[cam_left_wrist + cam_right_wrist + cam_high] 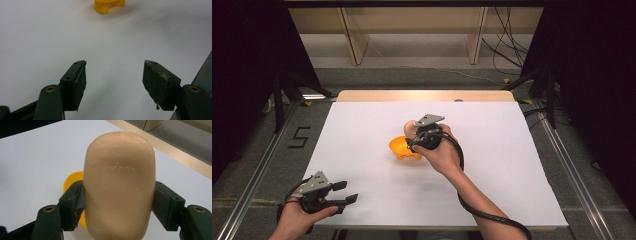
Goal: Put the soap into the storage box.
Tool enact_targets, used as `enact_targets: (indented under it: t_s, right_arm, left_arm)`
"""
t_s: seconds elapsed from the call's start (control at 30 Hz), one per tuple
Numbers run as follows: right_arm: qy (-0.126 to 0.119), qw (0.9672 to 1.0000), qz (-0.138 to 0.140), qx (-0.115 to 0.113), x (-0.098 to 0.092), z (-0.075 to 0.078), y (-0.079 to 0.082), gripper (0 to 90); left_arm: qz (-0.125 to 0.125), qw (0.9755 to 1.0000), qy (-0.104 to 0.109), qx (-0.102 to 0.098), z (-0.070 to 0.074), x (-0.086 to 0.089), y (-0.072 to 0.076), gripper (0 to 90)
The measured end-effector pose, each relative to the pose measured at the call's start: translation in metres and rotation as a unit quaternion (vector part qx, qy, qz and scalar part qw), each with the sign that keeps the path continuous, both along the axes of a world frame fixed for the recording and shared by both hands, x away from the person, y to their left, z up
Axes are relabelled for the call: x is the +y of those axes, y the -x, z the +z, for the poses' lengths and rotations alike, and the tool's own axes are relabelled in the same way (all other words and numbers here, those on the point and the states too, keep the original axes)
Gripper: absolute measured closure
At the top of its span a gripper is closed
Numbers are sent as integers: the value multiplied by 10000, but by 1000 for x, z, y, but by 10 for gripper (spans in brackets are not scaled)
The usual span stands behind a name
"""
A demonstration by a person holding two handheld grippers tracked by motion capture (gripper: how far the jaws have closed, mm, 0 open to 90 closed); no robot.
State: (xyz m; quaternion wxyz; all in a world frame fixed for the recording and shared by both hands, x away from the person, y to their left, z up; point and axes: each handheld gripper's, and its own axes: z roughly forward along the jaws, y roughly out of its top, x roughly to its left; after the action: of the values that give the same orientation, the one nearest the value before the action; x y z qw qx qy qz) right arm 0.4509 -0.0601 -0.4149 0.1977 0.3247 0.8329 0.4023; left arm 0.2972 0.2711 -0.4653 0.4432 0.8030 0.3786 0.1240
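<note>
Soap bar pinched above the orange dish

1 beige soap bar [118,187] is pinched by the right gripper [118,202] mid-bench, just above 1 orange soap dish [404,147]. The left gripper [115,82] is held at the near left, jaws spread and empty. A slip could be caused by the bar's smooth, rounded sides.
</note>
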Motion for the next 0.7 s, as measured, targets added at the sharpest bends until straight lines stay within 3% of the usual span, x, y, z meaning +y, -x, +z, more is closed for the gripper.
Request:
enact_targets:
  t_s: [0.03, 0.07, 0.1, 0.13, 0.27, 0.33, 0.37, 0.43, 0.47, 0.57, 0.7]
  right_arm:
    - [-60, 9998, -13, 163, 2, -1, 1, 333]
    - [-16, 10000, -8, 49, 2, -2, -1, 333]
    - [-37, 9998, -60, 178, 3, -2, 0, 333]
    - [28, 10000, 53, 47, 2, -3, -4, 333]
    - [41, 9996, -43, 293, 6, -7, -4, 333]
    - [34, 9996, -57, 279, 7, -10, -4, 333]
    - [105, 9999, 39, 122, 6, -11, -7, 333]
    - [69, 9994, -27, 339, 8, -12, -5, 333]
    - [119, 9997, 17, 191, 7, -14, -7, 333]
    - [145, 9996, 35, 260, 7, -14, -7, 333]
    - [185, 9996, 79, 191, 8, -16, -9, 333]
  left_arm:
    - [48, 10000, 10, -5, 0, -1, 0, 350]
    - [44, 10000, 12, -5, 0, 0, 0, 351]
    - [44, 10000, 13, -4, 0, 0, 0, 351]
    - [43, 10000, 16, -3, 0, 0, 0, 350]
    - [35, 10000, 21, -12, 0, 0, 0, 350]
    - [36, 10000, 1, -14, 0, 0, 0, 350]
    - [46, 10000, 7, -12, 0, 0, 0, 350]
    - [33, 10000, -32, -14, 0, 1, 0, 350]
    - [35, 10000, -9, -8, 0, 0, 0, 350]
    - [35, 10000, 18, -11, 0, 0, 0, 350]
    - [14, 10000, -21, 24, 0, 1, 0, 350]
